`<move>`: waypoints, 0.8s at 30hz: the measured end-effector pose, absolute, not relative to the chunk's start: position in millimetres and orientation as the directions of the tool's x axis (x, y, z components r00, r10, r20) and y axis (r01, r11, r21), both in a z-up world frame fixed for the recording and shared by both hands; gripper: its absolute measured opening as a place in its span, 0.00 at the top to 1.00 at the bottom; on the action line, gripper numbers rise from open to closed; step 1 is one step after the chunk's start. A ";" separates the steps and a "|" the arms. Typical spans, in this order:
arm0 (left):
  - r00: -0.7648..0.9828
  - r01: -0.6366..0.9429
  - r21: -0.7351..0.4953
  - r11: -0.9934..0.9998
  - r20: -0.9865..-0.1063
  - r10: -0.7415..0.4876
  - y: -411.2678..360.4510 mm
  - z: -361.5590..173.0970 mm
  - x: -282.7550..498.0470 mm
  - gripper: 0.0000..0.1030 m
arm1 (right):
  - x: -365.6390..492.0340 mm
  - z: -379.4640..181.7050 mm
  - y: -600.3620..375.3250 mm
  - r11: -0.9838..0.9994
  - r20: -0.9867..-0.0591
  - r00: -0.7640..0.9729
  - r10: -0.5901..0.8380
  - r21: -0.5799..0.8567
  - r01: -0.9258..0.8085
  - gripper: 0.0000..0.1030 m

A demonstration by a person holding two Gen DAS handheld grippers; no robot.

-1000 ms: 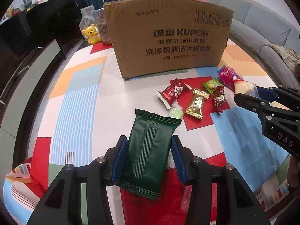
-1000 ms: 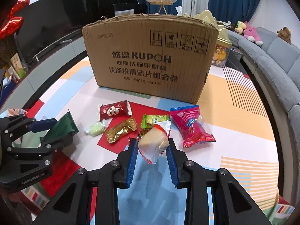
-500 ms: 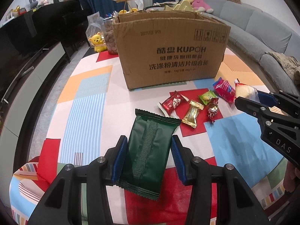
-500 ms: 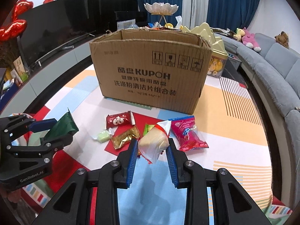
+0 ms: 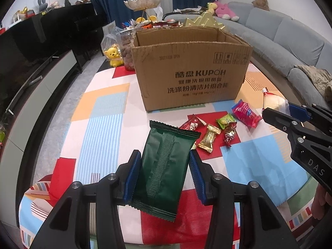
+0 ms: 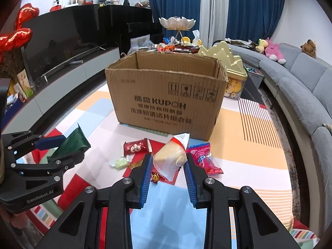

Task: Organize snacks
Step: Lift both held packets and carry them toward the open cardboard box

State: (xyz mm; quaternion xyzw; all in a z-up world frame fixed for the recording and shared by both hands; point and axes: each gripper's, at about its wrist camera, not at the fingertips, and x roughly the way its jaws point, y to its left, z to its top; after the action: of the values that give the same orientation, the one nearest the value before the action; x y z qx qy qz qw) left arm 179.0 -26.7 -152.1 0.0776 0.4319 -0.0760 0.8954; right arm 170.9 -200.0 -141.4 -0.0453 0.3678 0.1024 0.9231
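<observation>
Two claws: each one holds a snack above the tabletop.
Left claw: closed onto a dark green packet — blue pads press its two long edges, and the crimped far end points toward the box.
Right claw: closed onto a pale yellow cake in a clear wrapper; the wrapper's red-and-white end sticks up past the fingertips.
Cross views: the left claw shows at the left of the right wrist view with the green packet between its fingers; the right claw shows at the right of the left wrist view, the wrapped cake at its tip.
Loose snacks: on the patterned cloth between claws and box lie a dark red packet, a light green sweet, a gold sweet, a green packet, a red foil sweet and a bright red-pink bag — close together, some touching.
Cardboard box: stands open-topped behind the snacks, printed KUPOH; its visible inner walls are bare.
Beyond the box: a gold tin, a yellow bear figure, a grey sofa at right.
</observation>
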 end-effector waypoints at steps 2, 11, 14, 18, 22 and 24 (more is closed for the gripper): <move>0.621 0.196 0.073 0.978 -0.781 -0.066 -26.1 -148.3 179.2 0.55 | 169.7 -138.2 -199.5 0.975 -0.684 0.713 0.156 -0.009 -0.221 0.69; 0.643 0.162 0.065 0.985 -0.764 -0.056 -25.5 -130.7 183.1 0.55 | 169.3 -121.7 -197.8 0.976 -0.665 0.730 0.161 -0.003 -0.218 0.69; 0.649 0.154 0.063 0.986 -0.759 -0.053 -25.5 -125.2 184.2 0.55 | 170.3 -116.8 -198.4 0.977 -0.660 0.733 0.164 0.008 -0.212 0.69; 0.658 0.141 0.058 0.988 -0.752 -0.050 -26.1 -116.8 187.7 0.55 | 172.3 -110.6 -199.5 0.978 -0.653 0.739 0.167 0.015 -0.208 0.69; 0.667 0.131 0.054 0.990 -0.743 -0.048 -26.8 -109.0 192.4 0.55 | 174.2 -104.6 -200.3 0.979 -0.646 0.744 0.167 0.017 -0.205 0.69; 0.670 0.128 0.053 0.990 -0.741 -0.047 -27.4 -106.0 193.9 0.55 | 175.9 -101.5 -201.4 0.979 -0.644 0.747 0.167 0.019 -0.203 0.69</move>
State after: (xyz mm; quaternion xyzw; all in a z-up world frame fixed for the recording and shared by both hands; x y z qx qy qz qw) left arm 193.9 -27.4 -106.0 0.0501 0.4033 -0.0478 0.9124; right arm 175.9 -201.4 -101.5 -0.0260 0.3419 0.0990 0.9341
